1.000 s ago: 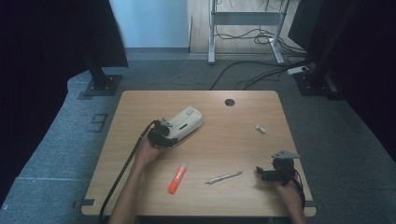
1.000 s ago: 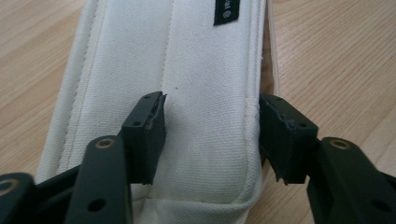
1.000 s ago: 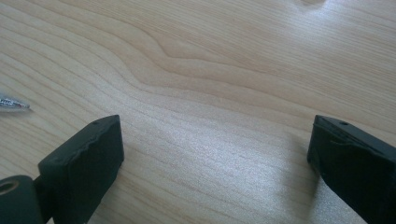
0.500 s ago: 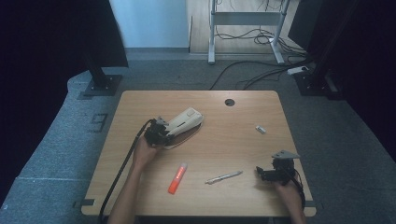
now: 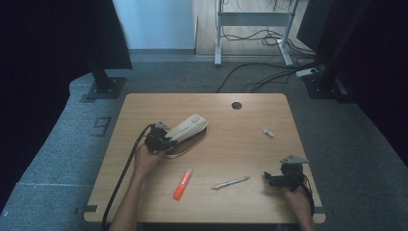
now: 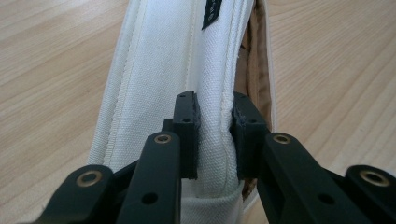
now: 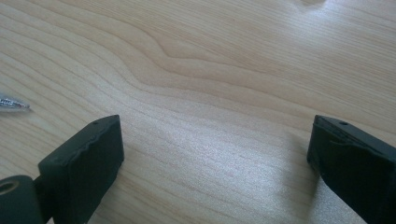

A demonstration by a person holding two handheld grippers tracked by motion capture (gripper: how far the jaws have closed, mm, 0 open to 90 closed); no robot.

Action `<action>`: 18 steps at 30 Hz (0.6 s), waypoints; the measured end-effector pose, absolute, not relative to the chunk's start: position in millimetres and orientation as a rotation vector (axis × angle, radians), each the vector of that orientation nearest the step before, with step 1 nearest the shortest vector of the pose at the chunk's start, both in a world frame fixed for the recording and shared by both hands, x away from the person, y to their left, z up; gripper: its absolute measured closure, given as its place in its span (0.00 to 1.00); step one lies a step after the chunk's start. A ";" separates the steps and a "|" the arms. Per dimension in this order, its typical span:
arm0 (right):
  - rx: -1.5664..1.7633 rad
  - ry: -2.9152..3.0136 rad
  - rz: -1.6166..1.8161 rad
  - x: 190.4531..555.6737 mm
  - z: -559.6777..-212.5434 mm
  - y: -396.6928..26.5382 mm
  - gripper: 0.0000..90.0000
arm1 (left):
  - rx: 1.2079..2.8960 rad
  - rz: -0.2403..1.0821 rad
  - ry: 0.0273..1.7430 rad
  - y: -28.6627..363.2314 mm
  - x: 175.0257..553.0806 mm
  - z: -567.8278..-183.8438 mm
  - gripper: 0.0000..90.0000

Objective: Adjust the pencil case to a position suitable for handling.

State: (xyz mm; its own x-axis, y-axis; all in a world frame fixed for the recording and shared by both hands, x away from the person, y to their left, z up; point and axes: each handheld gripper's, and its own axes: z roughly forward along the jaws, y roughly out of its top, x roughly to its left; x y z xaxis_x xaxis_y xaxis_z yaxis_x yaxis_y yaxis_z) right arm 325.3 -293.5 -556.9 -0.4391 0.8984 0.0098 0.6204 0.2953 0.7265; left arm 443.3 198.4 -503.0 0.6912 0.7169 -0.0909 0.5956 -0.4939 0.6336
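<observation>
**Pinching the White Pouch**

Gripping the upper flap of a white fabric pouch (image 6: pixel 187 60), the left hand-held gripper (image 6: pixel 214 135) had just been closing its jaws, and the pads now pressed the cloth from both sides. The pouch stretched away from that hand-held gripper, its flap raised over a tan lining, its base on the wooden counter (image 5: pixel 240 139). An orange marker (image 5: pixel 182 184) lay near that hand-held gripper, toward the person. The right hand-held gripper (image 7: pixel 215 154) stood well apart, jaws wide over bare wood with nothing between them. A pen (image 5: pixel 231 182) lay just beside it, and a small white piece (image 5: pixel 268 133) sat beyond it.
</observation>
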 end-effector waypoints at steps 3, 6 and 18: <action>1.360 2.169 0.941 325.3 -556.9 -293.5 0.04 | 2.242 0.230 1.000 200.9 439.2 -501.7 0.84; 1.360 2.168 0.942 325.3 -556.9 -293.5 0.04 | 2.226 0.220 1.003 202.9 435.6 -501.2 0.84; 1.360 2.169 0.941 325.3 -556.9 -293.5 0.04 | 2.168 0.168 1.031 213.3 414.8 -493.6 0.84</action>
State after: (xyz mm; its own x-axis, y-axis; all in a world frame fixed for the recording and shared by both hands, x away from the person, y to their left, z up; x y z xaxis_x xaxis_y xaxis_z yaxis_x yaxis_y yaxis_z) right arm 325.3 -293.5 -556.9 -0.4392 0.8983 0.0096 0.6204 0.2955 0.7264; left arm 414.8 213.3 -493.6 0.6718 0.7192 -0.1775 0.6255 -0.4223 0.6561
